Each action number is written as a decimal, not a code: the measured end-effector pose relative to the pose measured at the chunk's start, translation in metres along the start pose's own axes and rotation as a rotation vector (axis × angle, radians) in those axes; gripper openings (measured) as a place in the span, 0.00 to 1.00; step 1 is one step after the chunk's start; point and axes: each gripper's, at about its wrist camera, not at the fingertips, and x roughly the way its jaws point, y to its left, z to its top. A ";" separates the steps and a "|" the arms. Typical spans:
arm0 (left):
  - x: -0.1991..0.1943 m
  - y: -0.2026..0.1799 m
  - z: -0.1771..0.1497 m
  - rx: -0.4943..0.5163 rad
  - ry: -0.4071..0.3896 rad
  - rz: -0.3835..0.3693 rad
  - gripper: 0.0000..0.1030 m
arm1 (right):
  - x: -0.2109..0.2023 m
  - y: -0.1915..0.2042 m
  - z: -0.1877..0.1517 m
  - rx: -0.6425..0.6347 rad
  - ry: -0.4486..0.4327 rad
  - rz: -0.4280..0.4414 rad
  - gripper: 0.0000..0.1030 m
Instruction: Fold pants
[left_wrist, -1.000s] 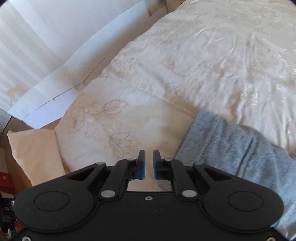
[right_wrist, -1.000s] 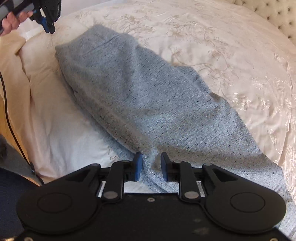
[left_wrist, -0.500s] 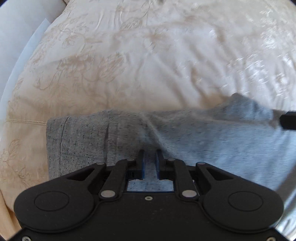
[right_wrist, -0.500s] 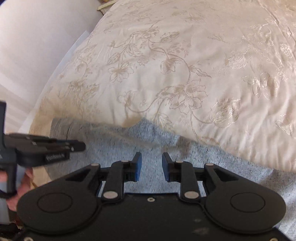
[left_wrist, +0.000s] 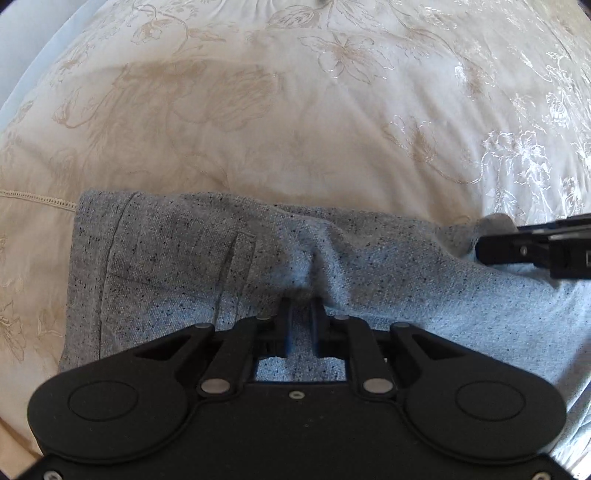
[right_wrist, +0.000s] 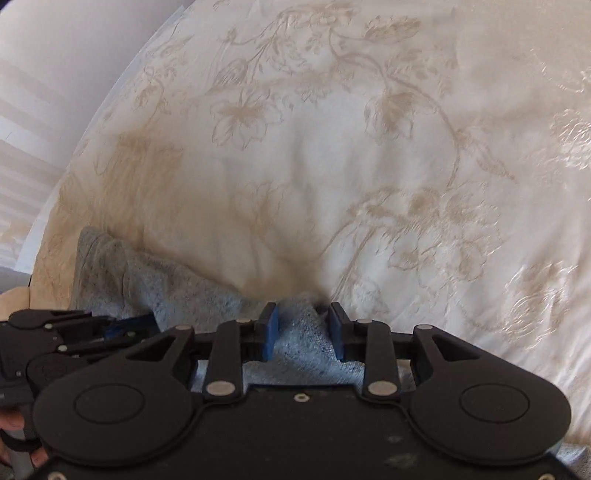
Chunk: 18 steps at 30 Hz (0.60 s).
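Note:
The grey speckled pants (left_wrist: 177, 266) lie across a cream floral bedspread (left_wrist: 295, 122), waistband end at the left. My left gripper (left_wrist: 301, 306) sits low over the middle of the pants with its jaws a narrow gap apart and grey cloth puckered between them. My right gripper (right_wrist: 301, 317) is at the pants' far edge (right_wrist: 295, 332), jaws apart with a ridge of cloth standing between them. The right gripper also shows at the right edge of the left wrist view (left_wrist: 535, 247); the left one shows at the lower left of the right wrist view (right_wrist: 74, 332).
The bedspread (right_wrist: 369, 147) fills the view beyond the pants. A white wall or panel (right_wrist: 55, 74) runs along the bed's left side. My hand (right_wrist: 11, 424) shows at the lower left corner.
Both grippers have swung round from the bed's edge and come down onto the pants. The cloth has bunched up between the jaws of each.

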 end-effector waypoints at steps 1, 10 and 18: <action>0.000 0.001 -0.001 -0.002 -0.001 -0.004 0.20 | -0.001 0.003 -0.008 -0.018 0.004 0.023 0.24; 0.002 -0.007 -0.013 0.057 -0.037 0.037 0.20 | -0.055 -0.009 0.000 0.172 -0.270 0.149 0.03; -0.005 -0.016 -0.016 0.106 -0.028 0.045 0.20 | -0.022 -0.009 0.016 0.149 -0.243 0.020 0.14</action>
